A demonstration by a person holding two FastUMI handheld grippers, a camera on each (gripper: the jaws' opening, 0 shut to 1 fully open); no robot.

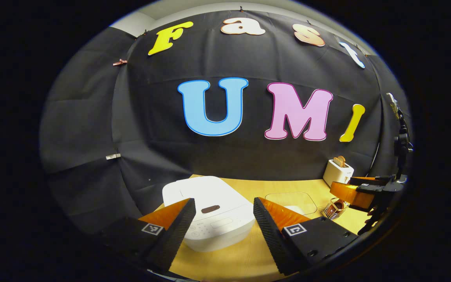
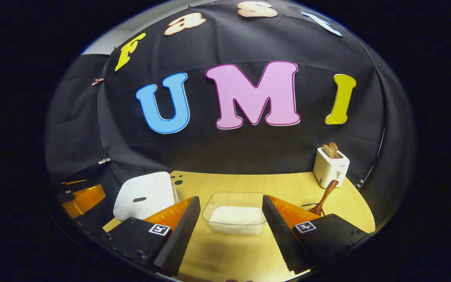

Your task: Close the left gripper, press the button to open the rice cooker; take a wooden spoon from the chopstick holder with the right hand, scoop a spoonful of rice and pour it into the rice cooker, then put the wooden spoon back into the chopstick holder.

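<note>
A white rice cooker (image 1: 210,213) with its lid down sits on the wooden table, straight ahead of my left gripper (image 1: 222,223), which is open and held above the table short of it. The cooker's dark button (image 1: 210,209) faces the gripper. My right gripper (image 2: 230,225) is open too, hovering before a clear tub of white rice (image 2: 235,214). A wooden spoon (image 2: 324,197) stands tilted in a wire chopstick holder (image 1: 334,208) to the right of that tub. The rice cooker (image 2: 144,196) lies left in the right gripper view. The right gripper (image 1: 360,194) shows at the far right of the left gripper view.
A white toaster (image 2: 330,167) with slices of bread in it stands at the back right of the table (image 2: 249,180). Black cloth walls close the back and sides. The left gripper (image 2: 82,197) shows at the left edge of the right gripper view.
</note>
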